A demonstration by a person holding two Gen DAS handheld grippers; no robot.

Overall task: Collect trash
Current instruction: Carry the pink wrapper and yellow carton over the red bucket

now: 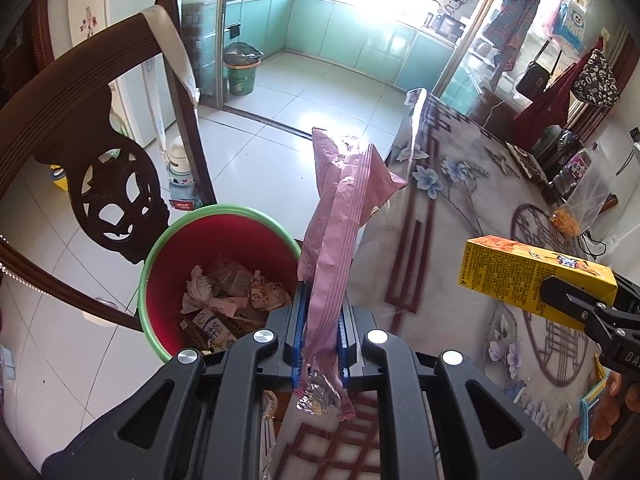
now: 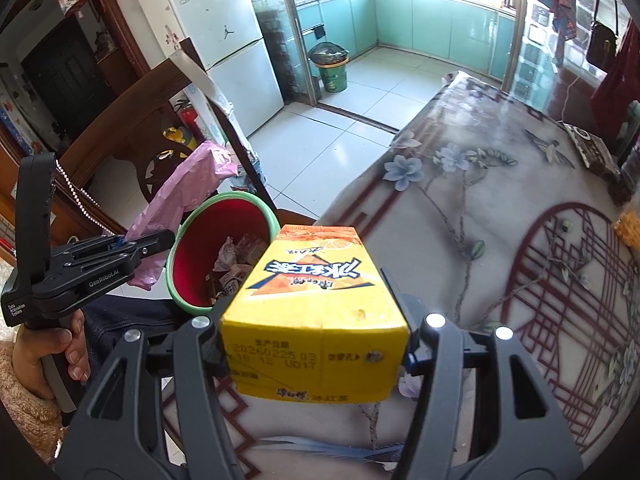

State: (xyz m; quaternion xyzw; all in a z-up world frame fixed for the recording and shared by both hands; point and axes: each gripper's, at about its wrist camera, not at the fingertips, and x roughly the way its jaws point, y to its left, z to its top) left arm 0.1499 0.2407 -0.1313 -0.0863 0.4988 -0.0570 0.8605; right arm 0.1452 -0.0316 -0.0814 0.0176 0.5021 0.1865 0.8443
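My left gripper (image 1: 322, 320) is shut on a pink snack wrapper (image 1: 344, 216) with a silver foil inside, held upright at the table's edge beside the bin. It also shows in the right wrist view (image 2: 148, 248) with the wrapper (image 2: 184, 184). My right gripper (image 2: 316, 320) is shut on a yellow iced-tea carton (image 2: 316, 300), held above the table; the carton also shows in the left wrist view (image 1: 528, 276). A red bin with a green rim (image 1: 160, 256) stands on the floor by the table, holding crumpled paper and cartons; it also shows in the right wrist view (image 2: 224, 224).
A dark wooden chair (image 1: 80, 128) stands left of the bin. The table has a floral cover (image 2: 500, 220). A clear bag with orange food (image 1: 576, 208) and a bottle (image 1: 580, 164) sit at its far right. A green bin (image 1: 240, 72) stands by the kitchen door.
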